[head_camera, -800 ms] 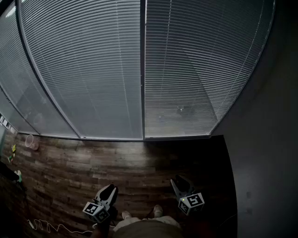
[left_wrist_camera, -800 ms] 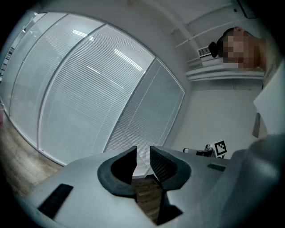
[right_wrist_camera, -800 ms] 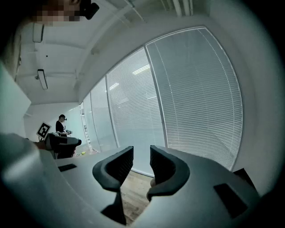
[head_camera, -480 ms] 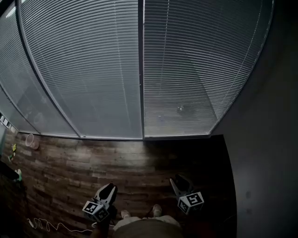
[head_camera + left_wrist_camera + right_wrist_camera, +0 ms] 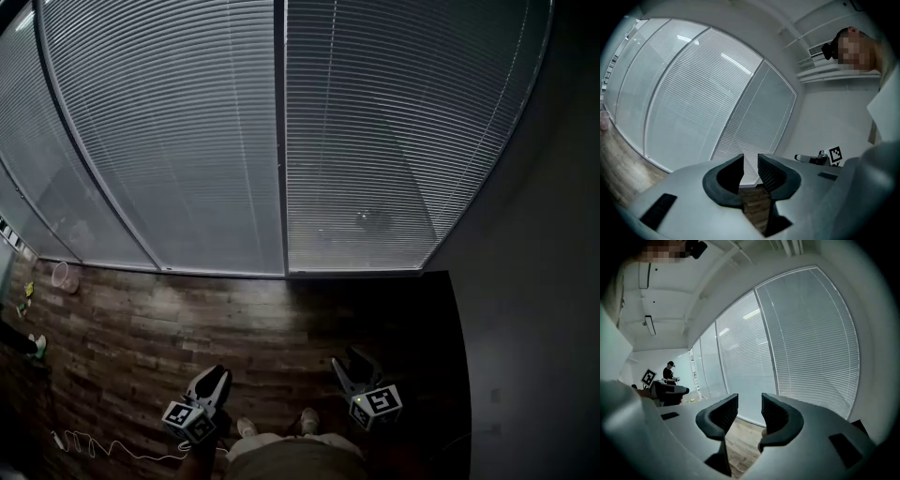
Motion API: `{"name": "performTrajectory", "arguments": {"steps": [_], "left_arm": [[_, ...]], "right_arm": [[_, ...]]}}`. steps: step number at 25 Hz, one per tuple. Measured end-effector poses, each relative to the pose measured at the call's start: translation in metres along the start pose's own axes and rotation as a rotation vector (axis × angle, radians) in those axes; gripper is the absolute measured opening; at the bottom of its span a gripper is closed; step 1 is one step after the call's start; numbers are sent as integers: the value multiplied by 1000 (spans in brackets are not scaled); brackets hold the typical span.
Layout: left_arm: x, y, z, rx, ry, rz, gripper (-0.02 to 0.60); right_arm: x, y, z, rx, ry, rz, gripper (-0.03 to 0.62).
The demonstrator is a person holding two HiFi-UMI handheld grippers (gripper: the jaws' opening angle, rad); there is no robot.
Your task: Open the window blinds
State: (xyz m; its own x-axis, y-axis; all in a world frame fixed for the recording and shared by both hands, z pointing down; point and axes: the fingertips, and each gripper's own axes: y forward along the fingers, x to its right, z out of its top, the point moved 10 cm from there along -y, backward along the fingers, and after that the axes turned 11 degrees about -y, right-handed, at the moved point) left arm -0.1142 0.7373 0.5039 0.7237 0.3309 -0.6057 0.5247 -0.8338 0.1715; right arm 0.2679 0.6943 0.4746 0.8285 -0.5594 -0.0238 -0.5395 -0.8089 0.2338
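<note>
Closed white slatted blinds [image 5: 169, 131] cover the wide window ahead, split by a vertical frame post [image 5: 280, 141]; a second blind [image 5: 394, 122] hangs to its right. Both grippers sit low, well short of the blinds, above the wooden floor. My left gripper [image 5: 212, 378] points toward the window, open with a narrow gap and nothing in it. My right gripper [image 5: 345, 364] is also open and empty. In the left gripper view my left gripper [image 5: 750, 165] frames the blinds [image 5: 703, 93]. In the right gripper view my right gripper [image 5: 749, 408] faces the right blind [image 5: 811, 343].
A dark wall [image 5: 534, 281] closes the right side. The wooden floor [image 5: 234, 319] runs to the window's foot. A white cable [image 5: 94, 448] lies at lower left and a small pale container [image 5: 64, 278] near the left window. A person [image 5: 670, 372] stands far off.
In the head view the scene has shifted slightly; the right gripper has drifted a little left and both grippers sit marginally lower. The blinds stay closed.
</note>
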Motion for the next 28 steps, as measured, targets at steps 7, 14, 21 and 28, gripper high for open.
{"name": "performTrajectory", "arguments": {"steps": [7,14,21,28], "left_arm": [[26,18,-18,26,-16,29,106],[49,28,-48,54,-36,69,106],[63,17,-63,80,-52,99,106],[64,10,-67,92,-53,124,106]], "right_arm": [[20,-15,-10,29,-36,17,143],[45,-28,-18,49,-103,24,143],[55,-37,-22,35,-93,24,143],[58,-36,-23,41,-97,20,143]]}}
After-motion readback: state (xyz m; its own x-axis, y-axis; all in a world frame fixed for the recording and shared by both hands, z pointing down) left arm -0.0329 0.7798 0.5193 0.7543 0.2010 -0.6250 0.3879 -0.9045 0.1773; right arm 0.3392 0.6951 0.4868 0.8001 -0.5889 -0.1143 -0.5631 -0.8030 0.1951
